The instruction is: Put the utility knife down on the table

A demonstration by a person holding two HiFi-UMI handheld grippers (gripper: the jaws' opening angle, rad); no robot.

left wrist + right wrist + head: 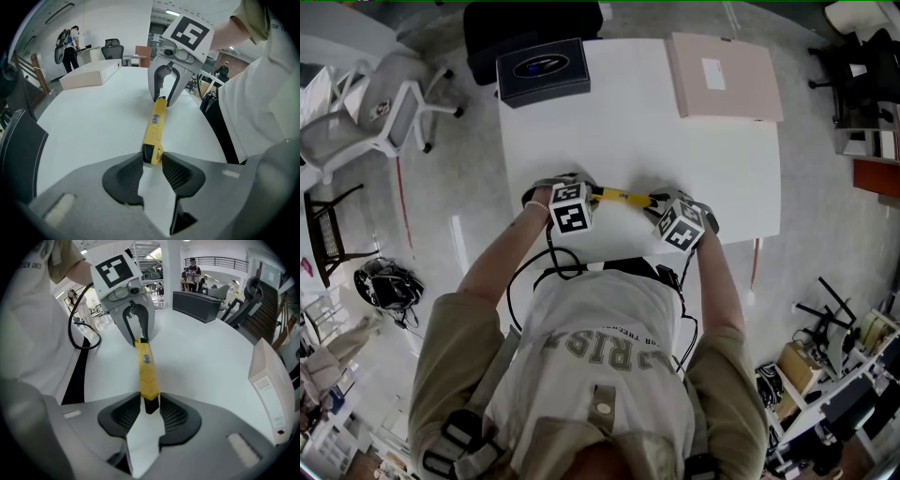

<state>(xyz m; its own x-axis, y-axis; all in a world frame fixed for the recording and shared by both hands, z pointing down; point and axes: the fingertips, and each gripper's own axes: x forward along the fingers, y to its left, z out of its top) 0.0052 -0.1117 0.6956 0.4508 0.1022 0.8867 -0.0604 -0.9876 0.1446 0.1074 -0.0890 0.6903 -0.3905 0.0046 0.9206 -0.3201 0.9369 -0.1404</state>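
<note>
Left claw [152,161]: pads closed on the butt end of the utility knife [156,126], yellow body running straight out from the jaws. Right claw [150,405]: pads pinched on the opposite, black-tipped end. Both claws are angled steeply down and face each other along the knife.

Knife is slung level between the two claws like a bar, one end each. Judged reason: a two-ended hold keeps the long body from swinging or tipping as it comes down flat.

Position: over the surface [675,150], close to its near edge, directly ahead of the person's torso. Cannot tell whether the body touches the surface or sits just above it.

Rest of the surface: black case [543,70] at the far left corner, pale flat box [722,75] at the far right corner, both well apart from the knife. The near part of the surface is open, so nothing crowds the drop spot.

Judgement: set-down not finished, since both ends are gripped. What remains is to confirm contact, then open both claws.
</note>
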